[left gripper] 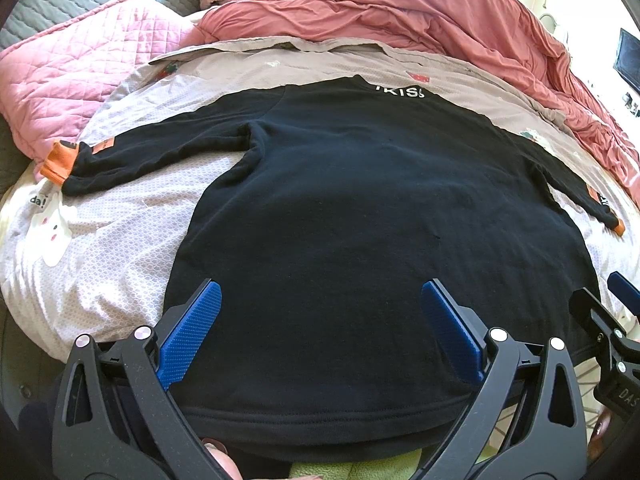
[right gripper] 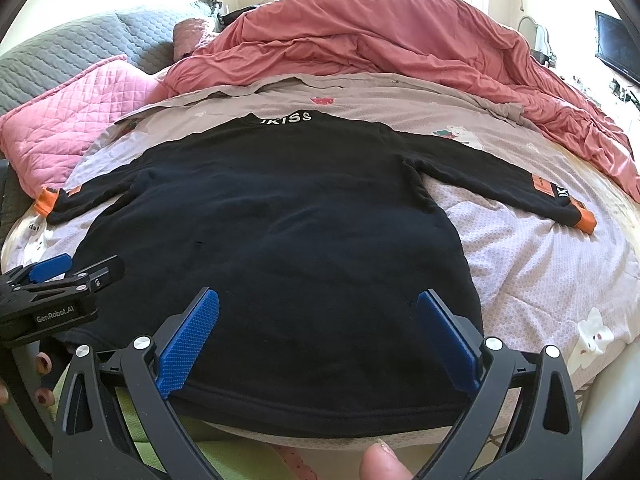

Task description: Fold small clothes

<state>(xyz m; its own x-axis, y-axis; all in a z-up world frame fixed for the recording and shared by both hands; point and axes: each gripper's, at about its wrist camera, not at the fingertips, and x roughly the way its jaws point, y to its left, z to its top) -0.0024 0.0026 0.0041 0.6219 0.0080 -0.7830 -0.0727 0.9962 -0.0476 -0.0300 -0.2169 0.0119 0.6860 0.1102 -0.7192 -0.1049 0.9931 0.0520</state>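
A small black long-sleeved sweater (left gripper: 360, 200) lies flat on the bed, hem toward me, both sleeves spread out, with orange cuffs and white lettering at the collar. It also shows in the right wrist view (right gripper: 280, 220). My left gripper (left gripper: 320, 292) is open and empty, hovering over the hem's left part. My right gripper (right gripper: 318, 300) is open and empty over the hem's right part. The right gripper shows at the left wrist view's right edge (left gripper: 608, 300). The left gripper shows at the right wrist view's left edge (right gripper: 72, 268).
The sweater lies on a pale patterned bedsheet (left gripper: 120, 240). A crumpled red duvet (right gripper: 400, 40) lies behind it. A pink quilted pillow (left gripper: 80, 80) sits at the back left and a grey quilt (right gripper: 60, 60) beyond. A dark screen (right gripper: 616, 48) is at far right.
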